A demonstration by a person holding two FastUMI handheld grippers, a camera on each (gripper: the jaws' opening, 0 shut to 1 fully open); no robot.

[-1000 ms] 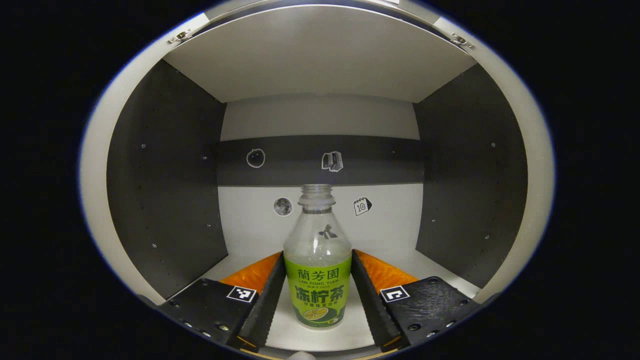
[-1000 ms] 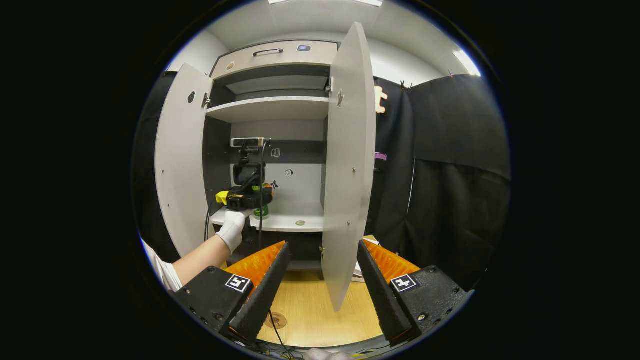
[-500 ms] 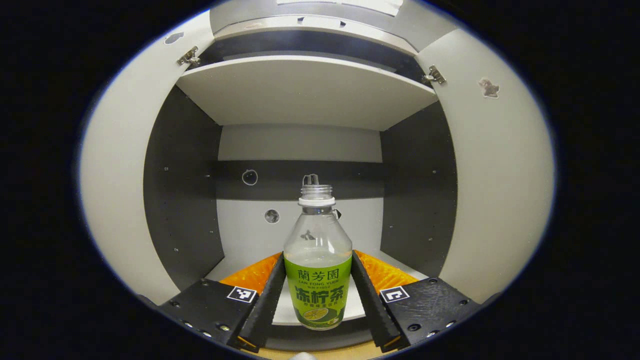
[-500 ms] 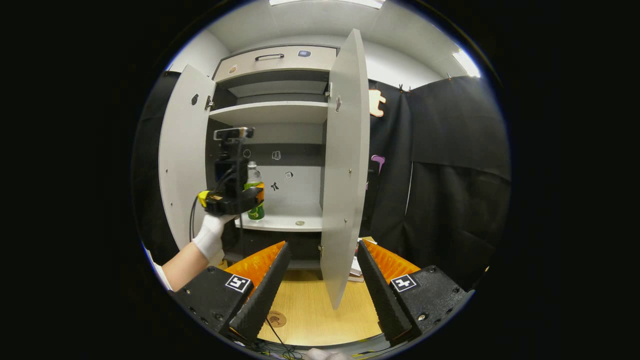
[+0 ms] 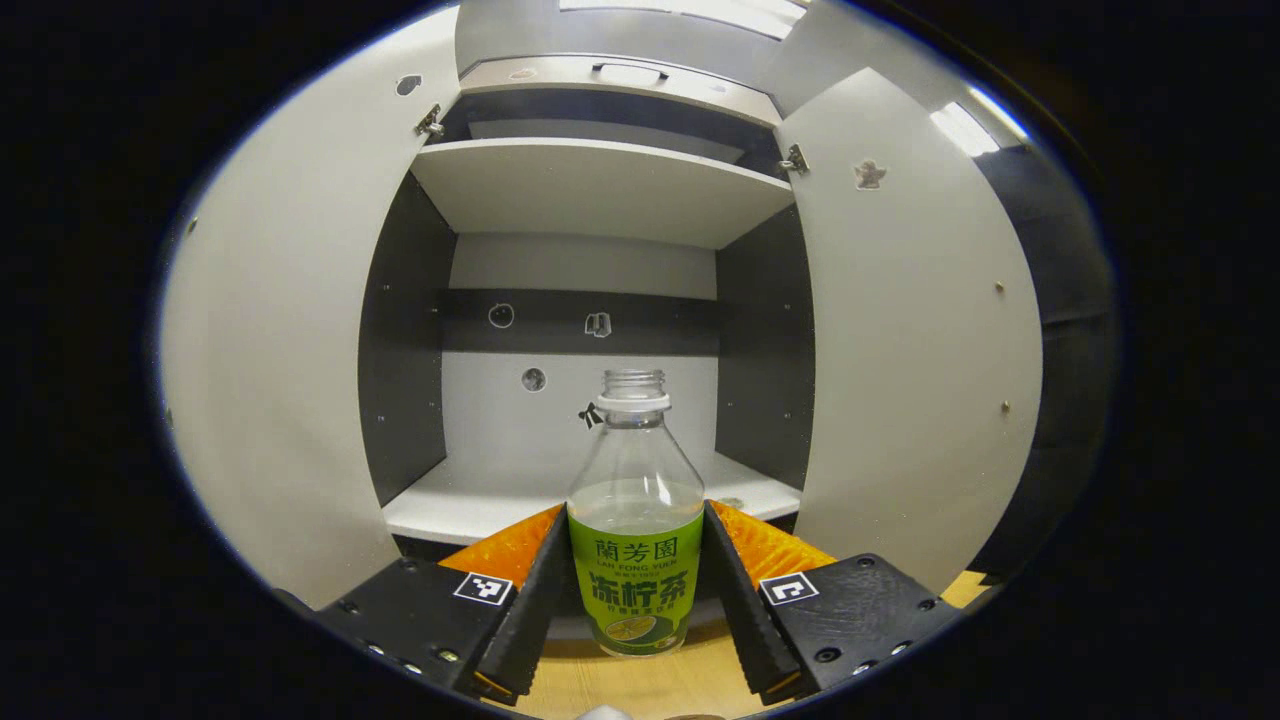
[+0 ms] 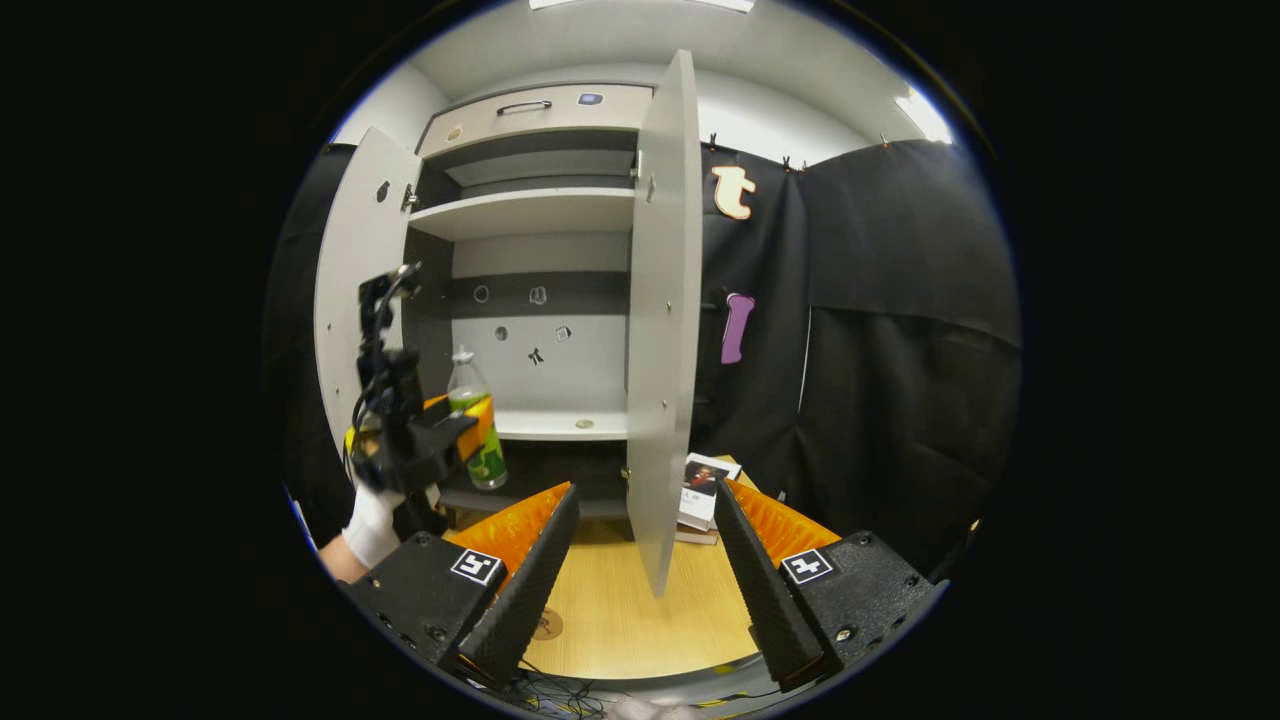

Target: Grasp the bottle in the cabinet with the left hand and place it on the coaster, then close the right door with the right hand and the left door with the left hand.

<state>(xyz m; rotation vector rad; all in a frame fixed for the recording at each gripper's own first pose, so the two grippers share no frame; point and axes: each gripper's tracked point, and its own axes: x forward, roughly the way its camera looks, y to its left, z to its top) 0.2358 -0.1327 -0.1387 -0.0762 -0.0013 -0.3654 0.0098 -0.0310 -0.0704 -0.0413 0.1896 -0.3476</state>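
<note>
A clear, capless bottle with a green label is held upright between the fingers of my left gripper, in front of the open cabinet and clear of its lower shelf. In the right gripper view the bottle and the left gripper hang by the left door, above the wooden table. A round brown coaster lies on that table near my right gripper, which stands open and holds nothing. The right door stands wide open, edge-on, just ahead of it.
A gloved hand holds the left gripper. A small round object lies on the lower shelf. Books are stacked on the table behind the right door. Both doors flank the cabinet opening. Cables trail at the table's near edge.
My left gripper has drawn back out of the cabinet with the bottle, then down and to the left. The right gripper has barely shifted and stays open.
</note>
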